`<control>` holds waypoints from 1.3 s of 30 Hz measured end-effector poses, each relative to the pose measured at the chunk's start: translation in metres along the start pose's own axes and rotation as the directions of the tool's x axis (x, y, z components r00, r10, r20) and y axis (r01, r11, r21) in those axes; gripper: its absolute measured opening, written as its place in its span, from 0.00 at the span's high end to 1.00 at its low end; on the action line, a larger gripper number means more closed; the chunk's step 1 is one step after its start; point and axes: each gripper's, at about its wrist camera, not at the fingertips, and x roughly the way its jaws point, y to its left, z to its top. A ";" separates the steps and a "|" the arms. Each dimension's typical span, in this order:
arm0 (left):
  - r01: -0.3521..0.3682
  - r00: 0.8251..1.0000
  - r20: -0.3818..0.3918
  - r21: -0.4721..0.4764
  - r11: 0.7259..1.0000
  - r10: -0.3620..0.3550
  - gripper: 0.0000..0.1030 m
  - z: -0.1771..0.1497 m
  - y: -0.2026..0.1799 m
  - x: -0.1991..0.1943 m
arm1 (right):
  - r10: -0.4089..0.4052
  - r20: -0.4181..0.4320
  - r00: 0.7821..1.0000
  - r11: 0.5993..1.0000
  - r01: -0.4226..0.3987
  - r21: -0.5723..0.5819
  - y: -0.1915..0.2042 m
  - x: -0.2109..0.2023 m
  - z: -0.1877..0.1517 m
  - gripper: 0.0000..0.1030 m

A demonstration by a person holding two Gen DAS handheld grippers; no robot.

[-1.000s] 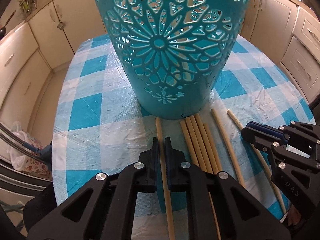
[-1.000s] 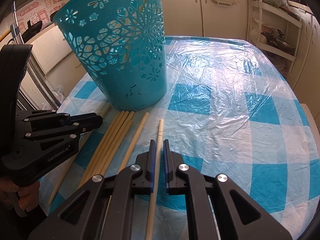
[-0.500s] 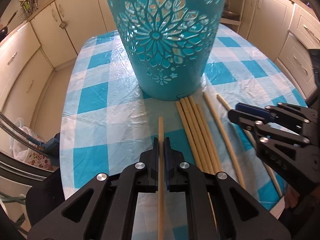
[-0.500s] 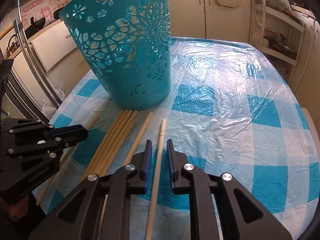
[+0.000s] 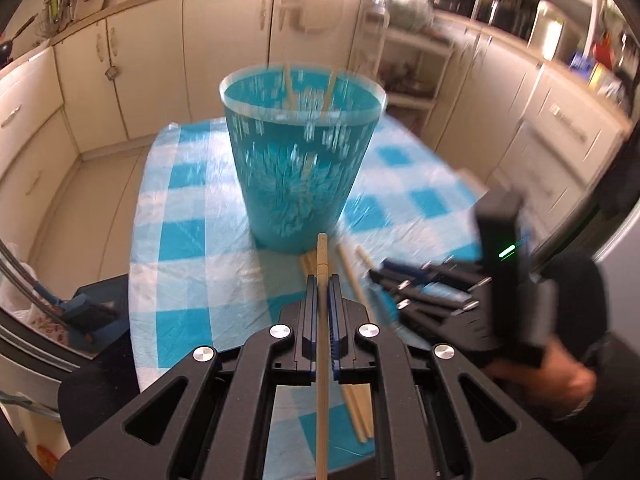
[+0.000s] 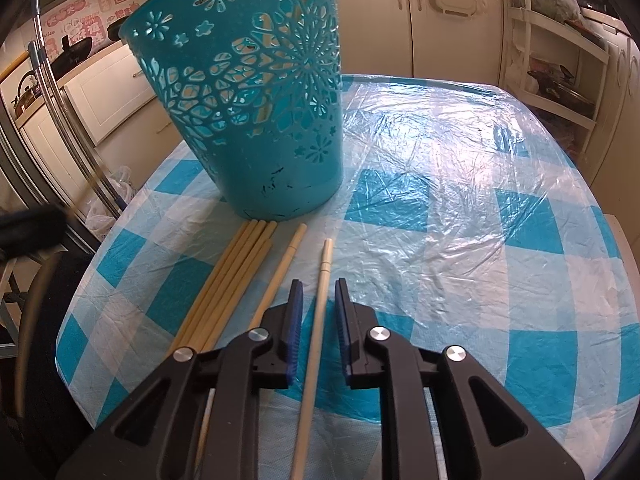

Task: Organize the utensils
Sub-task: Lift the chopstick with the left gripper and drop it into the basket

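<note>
Clamping 1 chopstick, the left claw is aimed at the basket for dropping; the right claw is held narrowly parted, astride another chopstick on the bench, untouched.

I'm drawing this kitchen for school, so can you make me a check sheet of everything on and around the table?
Surface: round table under a blue-and-white checked plastic cloth.
Job's things: tall teal plastic basket with flower cut-outs, chopsticks inside; six pale wooden chopsticks on the cloth.
Clutter: nothing seen.
Tongs: left tongs shut on one wooden chopstick, lifted; right tongs open around the rightmost chopstick.
Cables: nothing seen.
Surroundings: cream kitchen cabinets, open shelves.
</note>
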 end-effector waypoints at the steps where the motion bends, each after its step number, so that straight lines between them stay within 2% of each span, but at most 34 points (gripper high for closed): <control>1: 0.015 1.000 0.024 -0.011 1.000 -0.015 0.95 0.006 0.001 -0.011 | 0.000 0.000 1.000 1.000 0.000 0.000 0.000 0.000 0.000 0.84; 6: 0.066 0.990 0.127 -0.047 0.997 -0.060 0.95 0.032 0.005 -0.051 | 0.000 0.000 1.000 1.000 0.000 0.000 0.000 0.000 0.000 0.84; 11: 0.059 0.967 0.251 -0.065 0.996 -0.041 0.95 0.067 0.003 -0.079 | 0.003 0.000 1.000 1.000 -0.003 0.003 -0.001 0.000 0.000 0.84; 15: 0.048 0.935 0.355 -0.099 0.994 -0.010 0.95 0.098 0.004 -0.087 | 0.012 0.000 1.000 1.000 -0.012 0.011 -0.004 -0.001 0.000 0.83; 17: 0.063 0.913 0.408 -0.121 0.991 -0.008 0.95 0.116 0.005 -0.086 | 0.018 0.000 1.000 1.000 -0.018 0.013 -0.006 -0.001 0.000 0.82; 20: 0.050 0.880 0.474 -0.144 0.988 0.025 0.95 0.141 0.006 -0.079 | 0.024 0.000 1.000 1.000 -0.024 0.007 -0.005 -0.001 0.001 0.79; 23: 0.023 0.855 0.514 -0.173 0.985 0.070 0.95 0.160 0.010 -0.065 | 0.025 0.000 1.000 1.000 -0.025 -0.004 -0.003 -0.001 0.001 0.77; 25: -0.006 0.844 0.526 -0.183 0.983 0.104 0.95 0.169 0.012 -0.054 | 0.025 0.001 1.000 1.000 -0.025 -0.007 -0.002 -0.001 0.000 0.76; 28: -0.022 0.848 0.516 -0.198 0.980 0.123 0.95 0.179 0.019 -0.033 | 0.030 0.001 1.000 1.000 -0.030 -0.003 -0.001 0.000 0.000 0.75; 32: -0.036 0.867 0.481 -0.197 0.980 0.128 0.95 0.180 0.025 -0.006 | 0.038 0.001 0.999 0.999 -0.038 0.006 -0.002 0.000 0.001 0.74; 39: -0.082 0.895 0.420 -0.176 0.981 0.150 0.95 0.163 0.027 0.023 | 0.041 0.001 0.999 0.999 -0.041 0.008 -0.003 0.000 0.001 0.73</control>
